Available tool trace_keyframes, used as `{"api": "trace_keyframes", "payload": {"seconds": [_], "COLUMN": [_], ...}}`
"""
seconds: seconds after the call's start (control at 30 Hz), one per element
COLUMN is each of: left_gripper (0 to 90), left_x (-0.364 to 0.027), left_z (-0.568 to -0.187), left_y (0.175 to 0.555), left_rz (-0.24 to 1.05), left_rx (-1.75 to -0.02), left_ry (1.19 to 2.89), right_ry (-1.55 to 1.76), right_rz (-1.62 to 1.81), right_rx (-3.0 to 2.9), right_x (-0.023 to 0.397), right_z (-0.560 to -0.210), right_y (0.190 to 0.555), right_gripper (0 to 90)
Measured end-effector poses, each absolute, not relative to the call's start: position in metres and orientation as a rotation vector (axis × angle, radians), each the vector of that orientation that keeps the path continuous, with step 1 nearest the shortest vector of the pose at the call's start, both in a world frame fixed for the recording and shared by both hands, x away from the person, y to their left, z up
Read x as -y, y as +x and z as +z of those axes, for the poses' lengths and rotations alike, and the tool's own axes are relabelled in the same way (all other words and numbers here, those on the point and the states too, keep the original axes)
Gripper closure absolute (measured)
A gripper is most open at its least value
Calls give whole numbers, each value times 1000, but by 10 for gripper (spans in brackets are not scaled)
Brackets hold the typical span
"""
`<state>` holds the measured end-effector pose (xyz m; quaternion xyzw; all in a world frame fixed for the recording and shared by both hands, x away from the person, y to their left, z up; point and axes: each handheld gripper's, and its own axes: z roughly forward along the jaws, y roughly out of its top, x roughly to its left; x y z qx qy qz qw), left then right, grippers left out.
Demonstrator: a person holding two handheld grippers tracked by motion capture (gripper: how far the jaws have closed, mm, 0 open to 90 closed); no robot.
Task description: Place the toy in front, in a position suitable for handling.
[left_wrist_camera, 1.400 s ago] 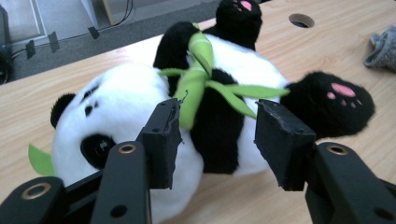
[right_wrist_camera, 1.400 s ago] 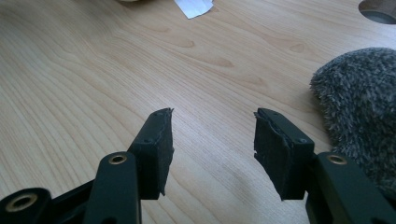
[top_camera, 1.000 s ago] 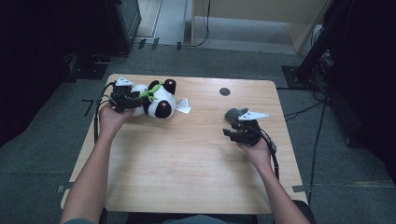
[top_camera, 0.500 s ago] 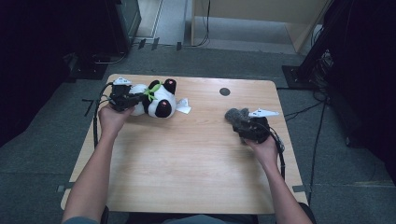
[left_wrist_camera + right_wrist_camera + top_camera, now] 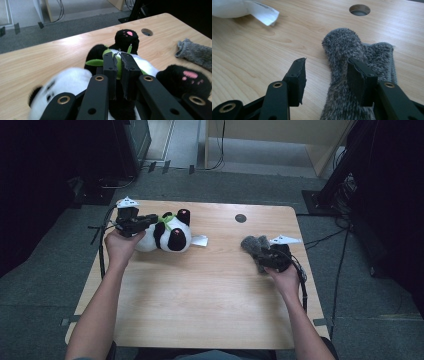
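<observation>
A black and white panda plush (image 5: 167, 235) lies on its back at the table's far left, pink-padded paws up (image 5: 125, 40). My left gripper (image 5: 153, 219) reaches over it from the left, and its jaws (image 5: 118, 56) are shut on the green ribbon (image 5: 93, 62) at the panda's neck. A grey fuzzy sock (image 5: 252, 245) lies at the right side. My right gripper (image 5: 261, 253) stands open (image 5: 325, 68) over the sock (image 5: 347, 50). One jaw rests on the sock's top and the other hangs clear above bare wood.
A white label (image 5: 199, 240) sticks out from the panda toward the middle of the wooden table (image 5: 200, 305). A round cable hole (image 5: 240, 218) sits near the far edge. Dark equipment and cables stand on the floor around the table.
My right hand has slid a little to the right beside the grey sock. The left hand has shifted slightly at the panda, which stays where it lay.
</observation>
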<state>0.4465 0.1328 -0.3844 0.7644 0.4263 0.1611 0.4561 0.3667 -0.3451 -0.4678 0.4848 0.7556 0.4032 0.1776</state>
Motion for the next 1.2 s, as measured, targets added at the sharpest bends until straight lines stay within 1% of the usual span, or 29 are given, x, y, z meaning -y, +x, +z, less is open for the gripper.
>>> {"api": "trace_keyframes", "payload": {"seconds": [0.1, 0.13, 0.3, 0.5, 0.8, 1.2], "left_gripper": [839, 839, 839, 839, 839, 838], "left_x": [-128, -125, -113, -95, -69, -35], "left_z": [-377, -374, -368, -360, -362, -370], "left_y": [440, 435, 424, 405, 380, 359], "left_rz": [410, 386, 381, 336, 271, 218], "left_rx": [-1039, -1041, -1019, -979, -922, -880], "left_ry": [1884, 1874, 1891, 1908, 1926, 1962], "right_ry": [1384, 1387, 1391, 1404, 1405, 1434], "right_rz": [1144, 1144, 1140, 1133, 1130, 1135], "right_rx": [-2123, -2122, -2120, -2113, -2111, -2087], "right_x": [347, 348, 349, 351, 351, 357], "right_z": [-468, -468, -468, -469, -469, -469], "right_y": [368, 368, 368, 369, 369, 369], "right_gripper": [505, 505, 505, 506, 506, 506]}}
